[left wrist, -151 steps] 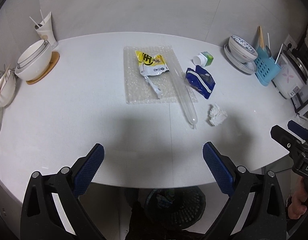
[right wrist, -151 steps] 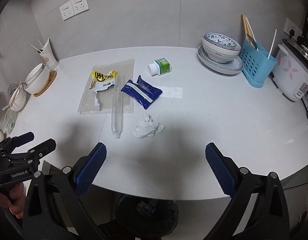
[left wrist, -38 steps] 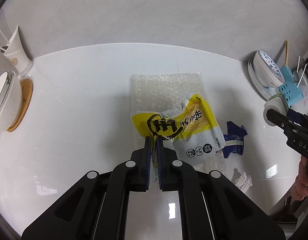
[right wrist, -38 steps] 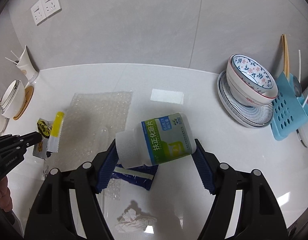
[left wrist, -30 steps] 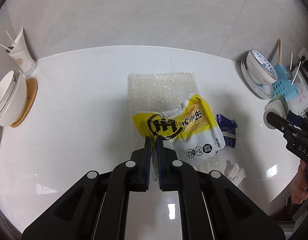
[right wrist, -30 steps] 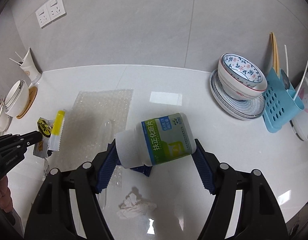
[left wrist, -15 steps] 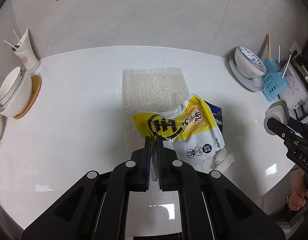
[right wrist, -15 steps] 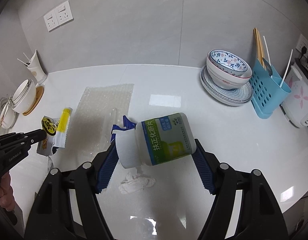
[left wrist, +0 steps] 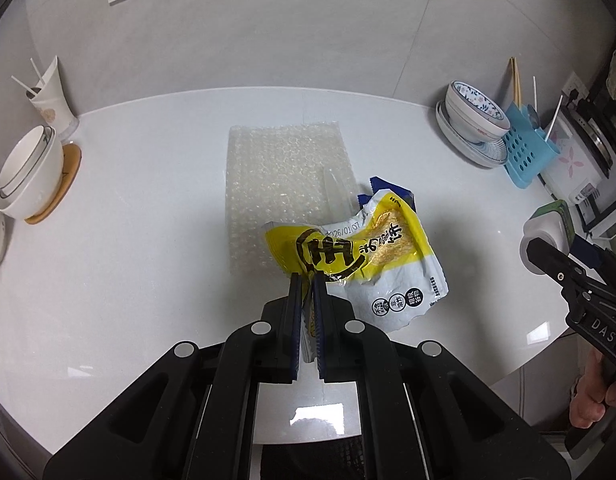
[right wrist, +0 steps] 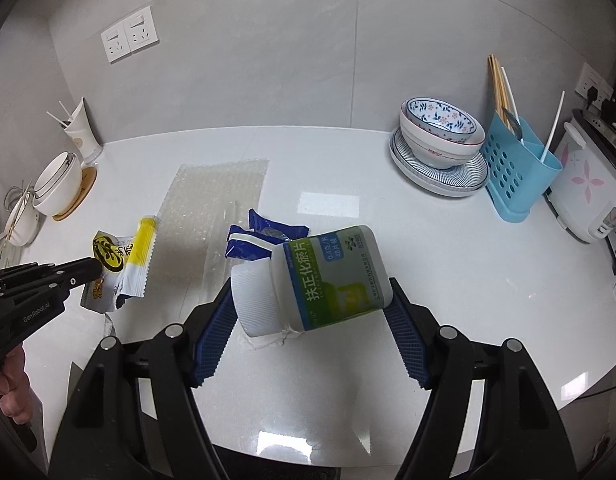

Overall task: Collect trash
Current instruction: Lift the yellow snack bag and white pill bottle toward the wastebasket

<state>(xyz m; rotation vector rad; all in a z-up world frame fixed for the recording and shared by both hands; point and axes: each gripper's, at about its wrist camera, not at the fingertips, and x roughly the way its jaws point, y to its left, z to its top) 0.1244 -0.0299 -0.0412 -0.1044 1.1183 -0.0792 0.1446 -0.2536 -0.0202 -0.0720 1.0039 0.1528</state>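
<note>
Jaws of left gripper (left wrist: 307, 280) pinching yellow wrapper (left wrist: 360, 256); right gripper (right wrist: 312, 304) jaws clamping pill bottle (right wrist: 324, 280) above table (right wrist: 448, 248).

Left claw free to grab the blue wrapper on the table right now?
Probably not. The left claw is shut on the yellow snack packet, so nothing can go between its pads. That packet also hangs in front of the blue wrapper. It would need to drop the packet first.
</note>
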